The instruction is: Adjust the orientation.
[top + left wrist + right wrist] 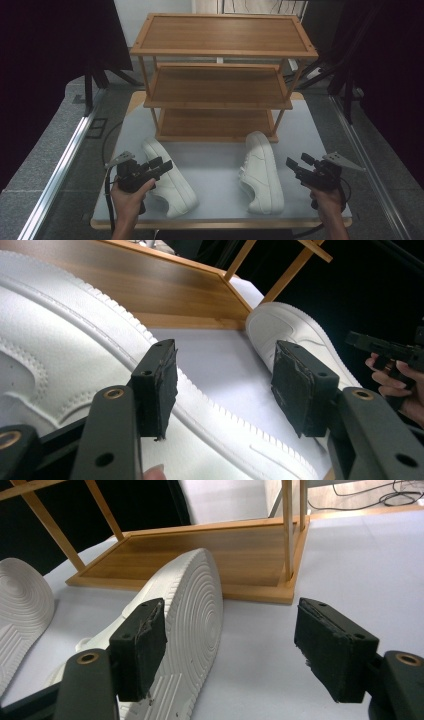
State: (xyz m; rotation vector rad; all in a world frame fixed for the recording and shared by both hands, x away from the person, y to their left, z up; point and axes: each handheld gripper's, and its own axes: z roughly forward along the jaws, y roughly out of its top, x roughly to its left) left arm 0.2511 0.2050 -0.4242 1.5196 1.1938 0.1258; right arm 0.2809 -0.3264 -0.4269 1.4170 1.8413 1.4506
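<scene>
Two white sneakers lie on the pale table in front of a three-tier wooden rack (220, 87). The left sneaker (170, 182) runs diagonally, and my left gripper (161, 164) hovers open just over its near-left side. The left gripper view has this sneaker's stitched side (65, 355) close under the open left gripper (225, 360). The right sneaker (261, 172) lies on its side, its ribbed sole (192, 610) facing my right gripper (298, 161). That right gripper (230, 615) is open and holds nothing, a little to the right of the shoe.
The rack's bottom shelf (215, 125) sits on the table just behind the shoes, and its shelves are bare. The table's front edge (220, 223) is close to the hands. Dark curtains and metal rails flank the table.
</scene>
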